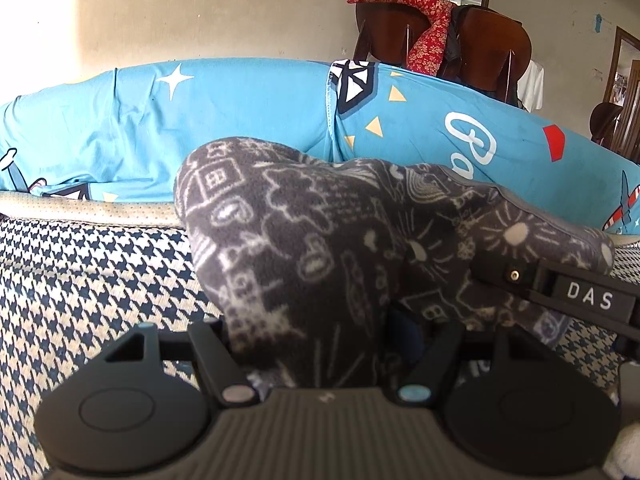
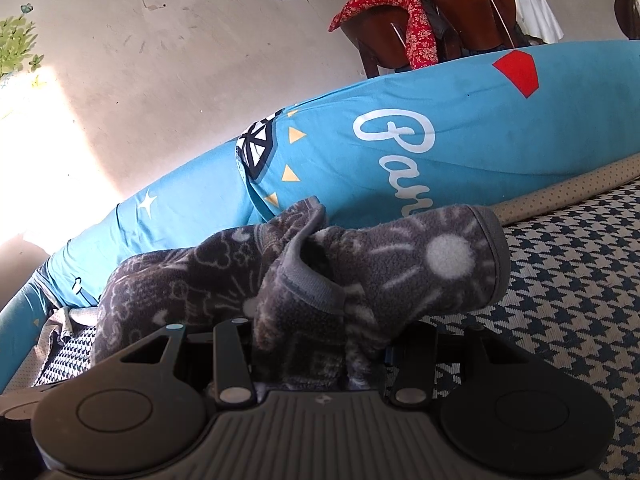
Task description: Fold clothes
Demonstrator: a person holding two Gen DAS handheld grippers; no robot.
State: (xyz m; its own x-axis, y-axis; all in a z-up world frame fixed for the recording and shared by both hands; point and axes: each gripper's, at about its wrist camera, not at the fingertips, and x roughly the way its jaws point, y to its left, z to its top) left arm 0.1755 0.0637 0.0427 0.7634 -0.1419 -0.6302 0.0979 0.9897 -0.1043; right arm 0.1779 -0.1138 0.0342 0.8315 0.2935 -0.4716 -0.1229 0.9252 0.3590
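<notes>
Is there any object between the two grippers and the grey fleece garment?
No, nothing visible. The grey fleece garment already sits bunched between the fingers of the left gripper and the right gripper, above the houndstooth cover.

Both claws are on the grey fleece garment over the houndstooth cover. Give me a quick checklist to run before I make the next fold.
1. Left claw has fleece between its fingers: ok, a thick bunch of the grey fleece garment fills the gap.
2. Right claw has fleece between its fingers: ok, cloth is bunched there.
3. Garment lies flat for a fold: not ok, it is humped and crumpled.
4. Hem edge located: ok, the grey band shows in the right wrist view.
5. Houndstooth cover free of other clothes nearby: ok where visible.
6. Claws clear of each other: cannot tell; the right claw's finger sits close in the left wrist view.
</notes>
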